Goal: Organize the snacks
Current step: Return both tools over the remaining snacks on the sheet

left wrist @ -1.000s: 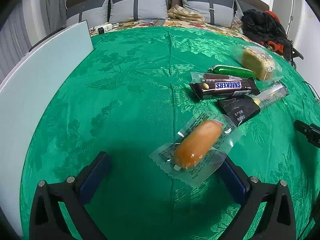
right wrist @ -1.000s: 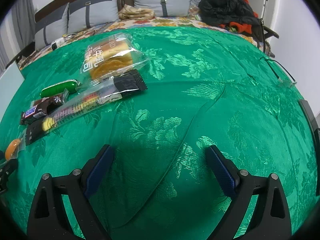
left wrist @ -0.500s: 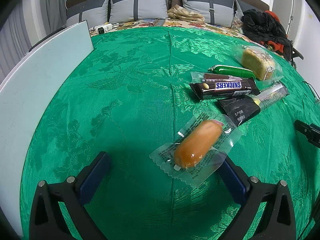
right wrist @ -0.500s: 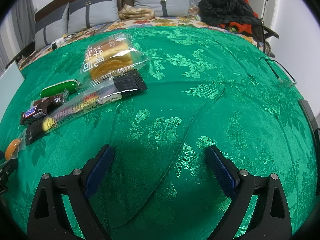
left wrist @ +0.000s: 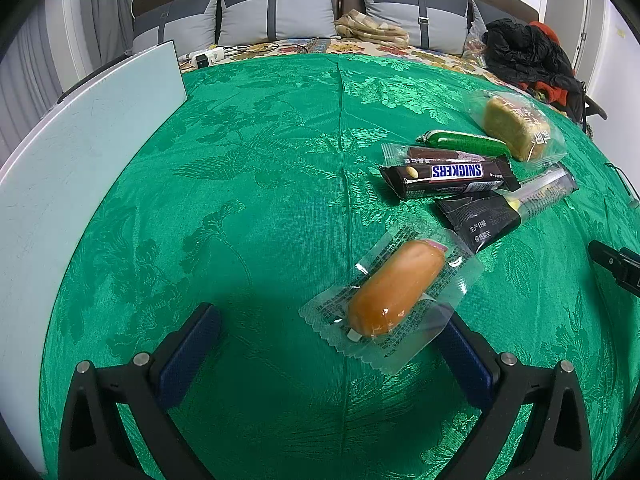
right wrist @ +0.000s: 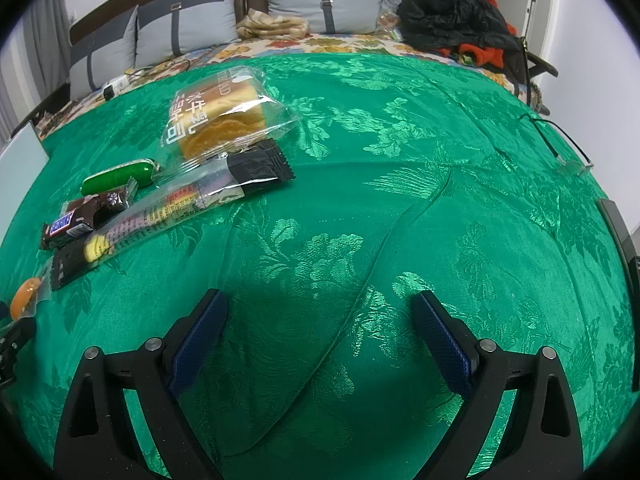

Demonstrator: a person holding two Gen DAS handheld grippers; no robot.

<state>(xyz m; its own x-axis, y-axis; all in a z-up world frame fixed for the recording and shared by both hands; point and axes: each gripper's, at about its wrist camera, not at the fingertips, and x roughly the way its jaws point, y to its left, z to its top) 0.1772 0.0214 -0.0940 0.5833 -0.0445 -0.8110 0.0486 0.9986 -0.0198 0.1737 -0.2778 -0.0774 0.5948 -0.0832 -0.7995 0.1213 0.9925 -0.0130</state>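
Several snacks lie on a green cloth (left wrist: 260,208). A sausage in a clear wrapper (left wrist: 394,292) lies just ahead of my open left gripper (left wrist: 328,344), its near end over the right finger. Behind it lie a Snickers bar (left wrist: 450,176), a long black-and-clear packet (left wrist: 504,208), a green stick (left wrist: 466,142) and a bagged bread (left wrist: 516,128). My right gripper (right wrist: 320,332) is open and empty over bare cloth. In the right wrist view the bread (right wrist: 224,116), the long packet (right wrist: 180,204), the green stick (right wrist: 118,176) and the Snickers bar (right wrist: 66,226) lie far left.
A pale flat board (left wrist: 80,152) stands along the left edge. Grey pillows (left wrist: 276,12) and a dark heap of clothes (left wrist: 524,56) lie behind the cloth. A thin cable (right wrist: 560,140) runs at the far right. The right gripper's tip (left wrist: 616,264) shows at the left view's right edge.
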